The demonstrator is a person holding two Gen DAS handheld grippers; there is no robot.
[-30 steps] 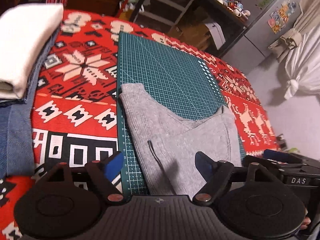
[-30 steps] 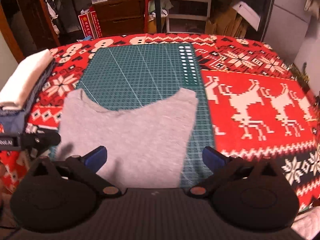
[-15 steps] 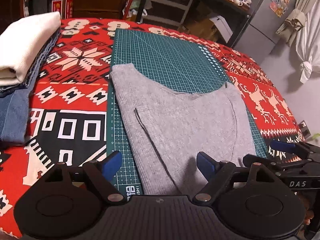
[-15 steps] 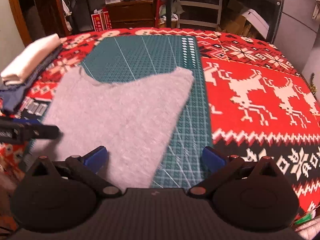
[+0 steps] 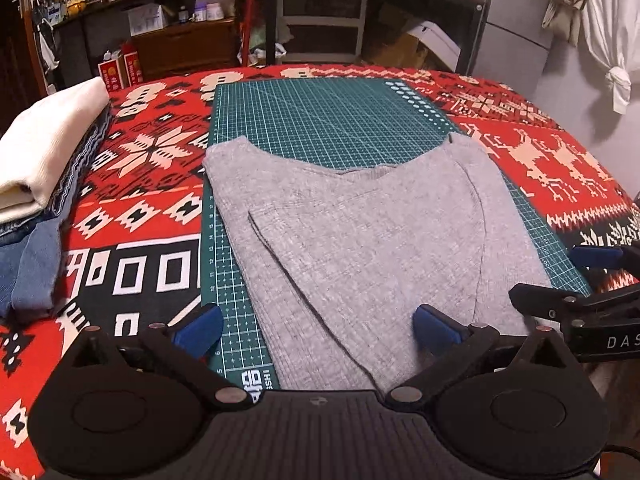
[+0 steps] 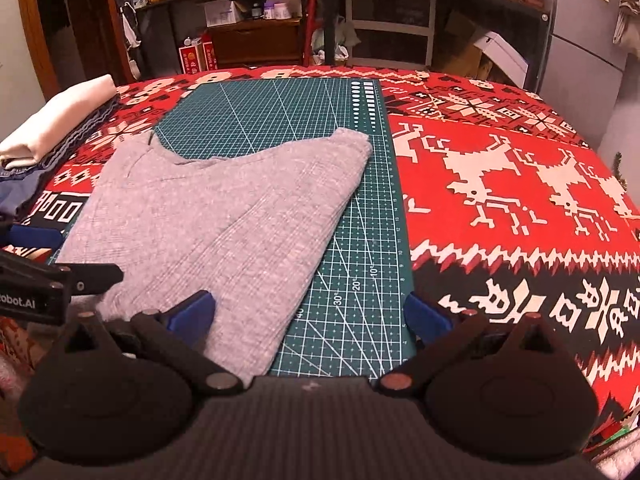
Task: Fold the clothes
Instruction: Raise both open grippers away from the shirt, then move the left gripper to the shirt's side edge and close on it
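Green cutting mat (image 5: 320, 120), "DAS" on right gripper (image 5: 568, 276)

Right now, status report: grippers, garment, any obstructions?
Left gripper open, empty. Right gripper open, empty. Grey sweater flat on green cutting mat, sides folded in. Folded stack off to the left, not obstructing.

grey top (image 5: 360, 240): matt ribbed knit, soft | cutting mat (image 5: 320, 120): smooth, faint sheen, printed grid | patterned cover (image 6: 500, 200): woven cloth, matt | folded stack (image 5: 44, 152) at 9 o'clock: cream knit over blue denim
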